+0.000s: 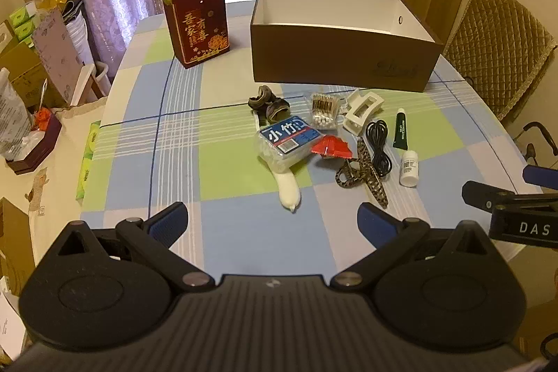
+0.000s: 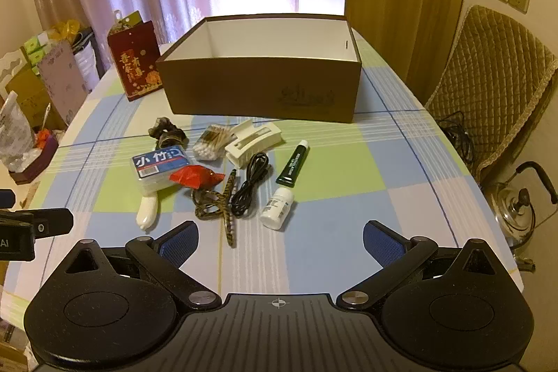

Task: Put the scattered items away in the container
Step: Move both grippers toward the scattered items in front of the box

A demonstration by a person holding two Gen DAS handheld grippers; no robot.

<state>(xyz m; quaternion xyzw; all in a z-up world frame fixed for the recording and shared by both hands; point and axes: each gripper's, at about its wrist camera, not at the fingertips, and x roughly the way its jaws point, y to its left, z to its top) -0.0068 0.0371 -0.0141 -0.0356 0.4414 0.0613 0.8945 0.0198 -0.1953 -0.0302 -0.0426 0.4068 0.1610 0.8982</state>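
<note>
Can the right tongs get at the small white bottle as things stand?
Probably yes. The right tongs are open and empty, and the small white bottle lies just ahead on the tablecloth, with bare cloth between them. The black cable lies close beside it, so some care is needed.

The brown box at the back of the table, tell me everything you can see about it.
The box is open-topped, rectangular, apparently cardboard: brown outside, plain white inside, with a faint dark logo on its front wall and a small hole in its right wall. It sits upright on the checked tablecloth, behind the scattered items. No contents show, though its floor is hidden.
</note>
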